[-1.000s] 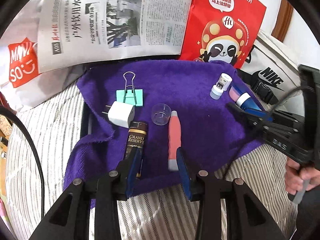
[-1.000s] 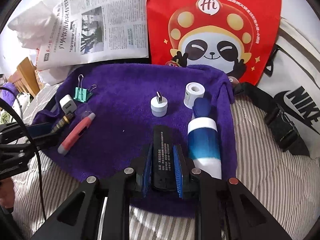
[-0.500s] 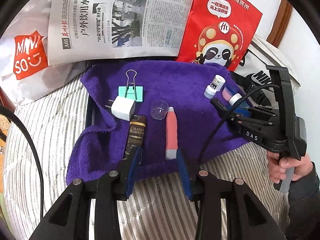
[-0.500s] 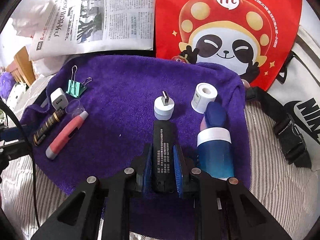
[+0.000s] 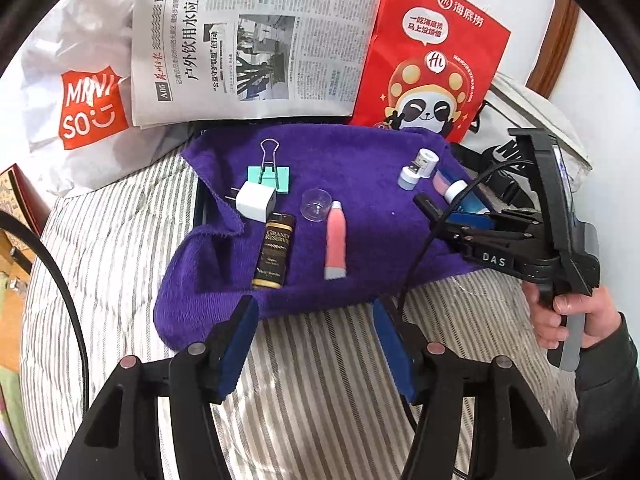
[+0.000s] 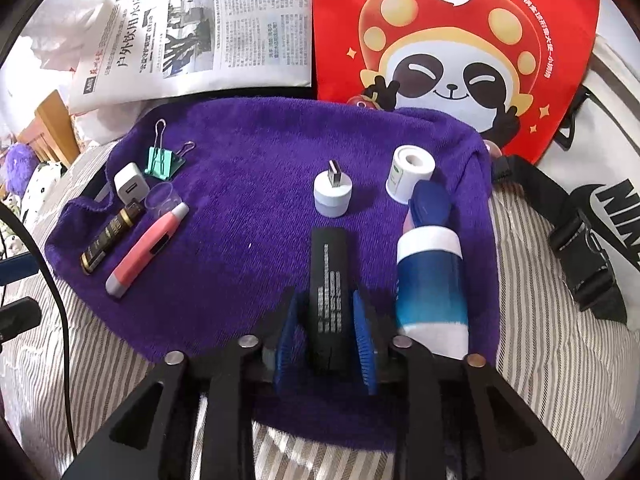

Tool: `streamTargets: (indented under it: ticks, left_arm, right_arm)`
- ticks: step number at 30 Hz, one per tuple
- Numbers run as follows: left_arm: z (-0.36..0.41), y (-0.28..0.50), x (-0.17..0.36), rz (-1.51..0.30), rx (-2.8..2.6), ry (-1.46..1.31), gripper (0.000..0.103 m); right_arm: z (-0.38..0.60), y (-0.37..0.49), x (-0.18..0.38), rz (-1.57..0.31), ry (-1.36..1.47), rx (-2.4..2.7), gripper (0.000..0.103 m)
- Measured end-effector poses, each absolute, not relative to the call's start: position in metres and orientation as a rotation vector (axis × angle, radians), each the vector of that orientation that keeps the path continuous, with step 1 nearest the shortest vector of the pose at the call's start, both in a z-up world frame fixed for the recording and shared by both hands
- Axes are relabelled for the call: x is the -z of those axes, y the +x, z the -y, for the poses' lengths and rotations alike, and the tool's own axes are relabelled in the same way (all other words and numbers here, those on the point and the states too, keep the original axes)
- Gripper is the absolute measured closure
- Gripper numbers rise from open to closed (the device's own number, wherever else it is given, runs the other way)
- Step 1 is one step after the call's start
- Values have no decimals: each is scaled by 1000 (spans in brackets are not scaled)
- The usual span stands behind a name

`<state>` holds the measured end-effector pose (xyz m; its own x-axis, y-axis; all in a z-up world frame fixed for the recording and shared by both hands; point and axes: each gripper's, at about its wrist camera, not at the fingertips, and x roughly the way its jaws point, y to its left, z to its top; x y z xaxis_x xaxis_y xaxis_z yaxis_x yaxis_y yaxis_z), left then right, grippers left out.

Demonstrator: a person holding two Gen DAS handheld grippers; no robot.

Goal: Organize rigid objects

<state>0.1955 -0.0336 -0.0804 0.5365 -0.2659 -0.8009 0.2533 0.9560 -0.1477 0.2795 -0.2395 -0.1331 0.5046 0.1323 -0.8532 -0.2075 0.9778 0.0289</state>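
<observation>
Towel: 1 purple towel [image 6: 256, 168] on striped bedding [image 5: 120, 280], ahead of both grippers.
Right gripper: 1 right gripper [image 6: 326, 320], jaws opening, blue pads a little clear of the black bar [image 6: 330, 276] that lies flat between them.
Left gripper: 1 left gripper [image 5: 316, 334], jaws opening, nothing between them; tips at the towel's near edge.
Ahead of left gripper: 1 dark labelled tube [image 5: 275, 250], 1 pink pen-shaped item [image 5: 336, 246], 1 clear cap [image 5: 317, 205], 1 white charger plug [image 5: 255, 201], 1 green binder clip [image 5: 269, 174].
Ahead of right gripper: 1 round white USB piece [image 6: 333, 194], 1 white roll [image 6: 410, 172]; just right of the bar, 1 blue-and-white tube [image 6: 432, 276].
Edges: tube's white end at the towel's near hem; dark tube near the left hem.
Open room: bare towel between the 2 groups, and along its far side.
Backdrop: 1 newspaper [image 5: 256, 48], 1 red panda bag [image 5: 436, 56].
</observation>
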Motion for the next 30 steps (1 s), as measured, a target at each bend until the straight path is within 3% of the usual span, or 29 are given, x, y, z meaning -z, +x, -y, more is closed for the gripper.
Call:
streamTargets:
  ticks: [1, 3, 6, 11, 15, 20, 30]
  left_arm:
    - [34, 193, 78, -952, 309, -16, 42]
    - [37, 185, 72, -939, 302, -11, 39]
    - [41, 175, 63, -920, 297, -6, 35]
    - [46, 159, 47, -897, 293, -22, 30]
    - [52, 143, 31, -856, 247, -4, 15]
    - [55, 127, 12, -816, 212, -26, 4]
    - [66, 97, -14, -779, 162, -37, 2]
  right_arm:
    - [239, 276, 130, -1021, -85, -202, 64]
    - [243, 263, 120, -1013, -105, -182, 48]
    - [242, 241, 102, -983, -125, -167, 35]
    - [257, 204, 76, -965, -101, -110, 24]
    - [263, 182, 62, -951, -84, -62, 12]
    - [272, 147, 40, -924, -73, -16, 7]
    - [284, 96, -2, -876, -22, 40, 2]
